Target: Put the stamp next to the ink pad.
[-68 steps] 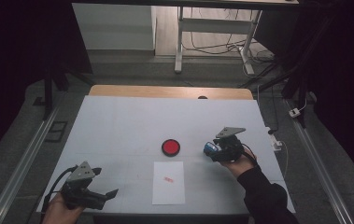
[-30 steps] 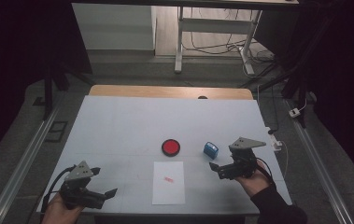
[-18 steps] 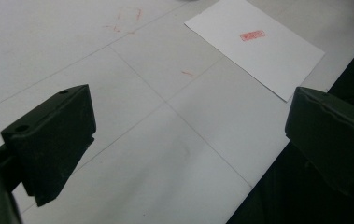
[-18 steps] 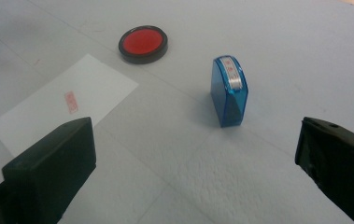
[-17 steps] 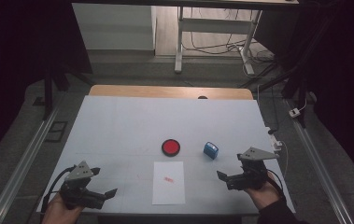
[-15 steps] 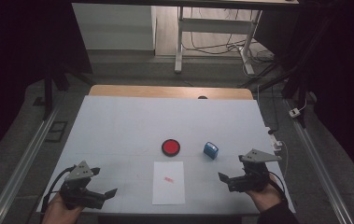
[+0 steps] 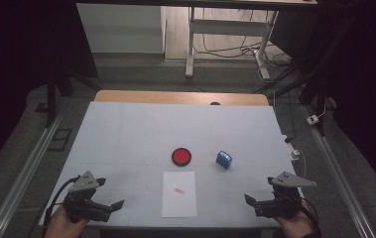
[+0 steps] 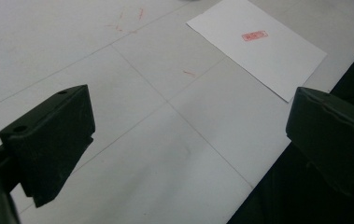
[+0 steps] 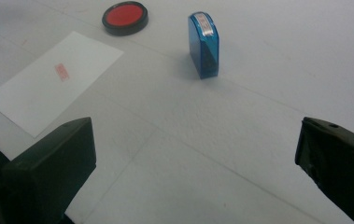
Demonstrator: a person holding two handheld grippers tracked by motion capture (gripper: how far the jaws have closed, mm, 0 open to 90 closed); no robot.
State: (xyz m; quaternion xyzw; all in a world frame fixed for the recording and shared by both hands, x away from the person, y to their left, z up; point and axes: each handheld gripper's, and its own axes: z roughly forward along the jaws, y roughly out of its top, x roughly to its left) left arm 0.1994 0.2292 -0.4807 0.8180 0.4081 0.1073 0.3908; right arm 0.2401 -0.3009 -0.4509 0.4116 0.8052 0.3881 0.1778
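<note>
The blue stamp (image 7: 223,159) stands upright on the bench (image 7: 126,134), beside the red ink pad (image 7: 181,156) and beyond the stamped paper (image 7: 179,194), ahead-left of the nearer right hand-held gripper (image 7: 255,202), whose jaws, like the left hand-held gripper's (image 7: 112,205), gape empty.

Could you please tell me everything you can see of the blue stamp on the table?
The blue stamp is a small block of glossy, plastic-looking blue with a red-and-white label on its top face. It stands upright on the white table, right of the red ink pad and beyond the stamped paper. Nothing grips it.
</note>
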